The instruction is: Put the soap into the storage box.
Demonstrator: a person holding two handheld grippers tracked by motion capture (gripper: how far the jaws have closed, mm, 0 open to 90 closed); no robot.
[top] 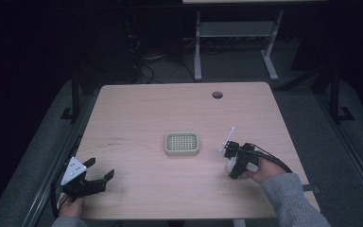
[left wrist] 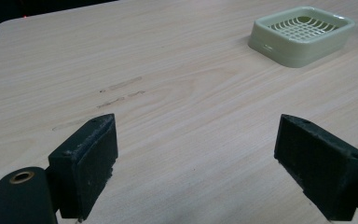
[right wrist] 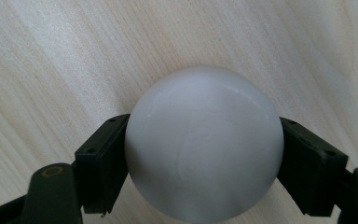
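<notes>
A pale green square dish (top: 182, 144) with a slotted grid floor sits at the middle of the wooden table (top: 142, 109); it also appears far right in the left gripper view (left wrist: 303, 35). To its right, my right gripper (top: 232, 168) is shut on a smooth white ball (top: 228, 165), low over the table. The right gripper view has both pads pressed against the sides of the ball (right wrist: 204, 144). My left gripper (top: 101, 168) stays open near the front left corner, its pads wide apart over bare wood (left wrist: 196, 163), holding nothing.
A round cable hole (top: 217, 95) lies near the table's far edge. Behind the table stands the grey frame of another desk (top: 197, 47) on a dark floor with cables. The person's sleeve (top: 288, 198) comes in from the bottom right.
</notes>
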